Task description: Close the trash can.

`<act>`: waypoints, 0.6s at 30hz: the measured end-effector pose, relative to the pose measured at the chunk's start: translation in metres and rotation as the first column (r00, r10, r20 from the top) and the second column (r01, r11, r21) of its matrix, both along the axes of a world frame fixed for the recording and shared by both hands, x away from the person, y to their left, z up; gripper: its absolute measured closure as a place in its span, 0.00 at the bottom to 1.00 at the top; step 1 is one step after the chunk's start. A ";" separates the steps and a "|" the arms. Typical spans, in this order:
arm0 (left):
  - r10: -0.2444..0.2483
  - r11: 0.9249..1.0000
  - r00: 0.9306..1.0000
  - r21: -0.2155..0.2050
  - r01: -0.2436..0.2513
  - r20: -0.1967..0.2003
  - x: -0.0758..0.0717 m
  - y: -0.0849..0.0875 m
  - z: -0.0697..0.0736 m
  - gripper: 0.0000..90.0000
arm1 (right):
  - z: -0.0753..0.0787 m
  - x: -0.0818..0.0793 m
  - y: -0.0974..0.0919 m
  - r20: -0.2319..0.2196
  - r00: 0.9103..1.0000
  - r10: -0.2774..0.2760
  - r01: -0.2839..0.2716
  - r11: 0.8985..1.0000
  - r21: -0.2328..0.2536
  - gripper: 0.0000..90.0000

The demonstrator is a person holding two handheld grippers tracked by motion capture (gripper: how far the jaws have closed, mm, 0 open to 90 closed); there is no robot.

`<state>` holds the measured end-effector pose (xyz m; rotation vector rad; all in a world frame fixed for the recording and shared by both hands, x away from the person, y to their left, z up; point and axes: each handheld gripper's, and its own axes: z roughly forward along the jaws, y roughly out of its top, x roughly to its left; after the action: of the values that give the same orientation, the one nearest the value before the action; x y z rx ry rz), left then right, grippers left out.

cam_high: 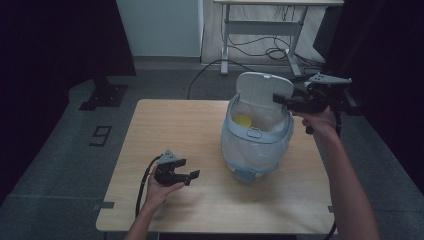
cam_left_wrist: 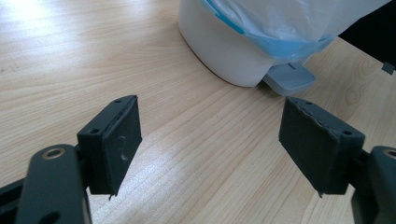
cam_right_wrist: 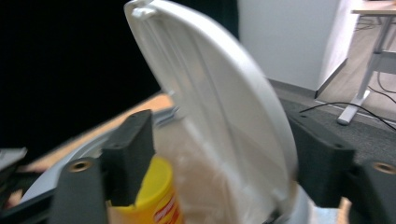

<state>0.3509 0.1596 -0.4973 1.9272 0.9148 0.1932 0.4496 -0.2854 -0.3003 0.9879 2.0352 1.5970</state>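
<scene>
A white pedal bin [cam_high: 250, 145] lined with a clear bag stands on the right half of the wooden table [cam_high: 175, 130], its lid [cam_high: 262, 90] raised upright. Inside lies a yellow container [cam_high: 242, 120] with a red label [cam_right_wrist: 156, 196]. My right gripper [cam_high: 282, 101] reaches in from the right at the lid's edge. In the right gripper view the lid [cam_right_wrist: 219, 93] stands between the spread jaws of the right gripper [cam_right_wrist: 219, 120], and the left pad is clear of it. My left gripper [cam_high: 190, 168] rests low over the table to the bin's left, open and empty [cam_left_wrist: 209, 100].
The bin's grey foot pedal [cam_high: 245, 175] faces the near edge, seen close in the left gripper view [cam_left_wrist: 289, 77]. Beyond the table stand a white desk frame [cam_high: 260, 30] with loose cables on the floor and dark curtains at both sides.
</scene>
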 end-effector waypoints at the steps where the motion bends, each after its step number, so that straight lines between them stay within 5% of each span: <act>1: 0.000 1.000 1.000 0.001 0.000 -0.001 0.000 -0.001 0.000 0.23 | 0.000 -0.004 0.003 0.002 1.000 0.012 -0.012 1.000 -0.023 0.25; 6: -0.008 1.000 1.000 0.006 0.008 -0.002 -0.001 -0.004 0.000 0.23 | -0.006 -0.027 0.015 -0.007 0.998 0.058 -0.059 0.995 -0.085 0.16; 13: -0.018 1.000 1.000 0.009 0.018 -0.001 -0.003 -0.007 0.000 0.23 | -0.016 -0.043 0.019 -0.034 0.992 0.122 -0.123 0.992 -0.034 0.16; 18: -0.019 1.000 1.000 0.013 0.019 -0.005 -0.002 -0.007 -0.002 0.23 | -0.026 -0.040 0.021 -0.059 0.994 0.091 -0.095 0.994 -0.058 0.17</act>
<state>0.3488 0.1522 -0.4988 1.9484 0.9001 0.1829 0.4094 -0.2640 -0.3264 0.9393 2.1839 1.5600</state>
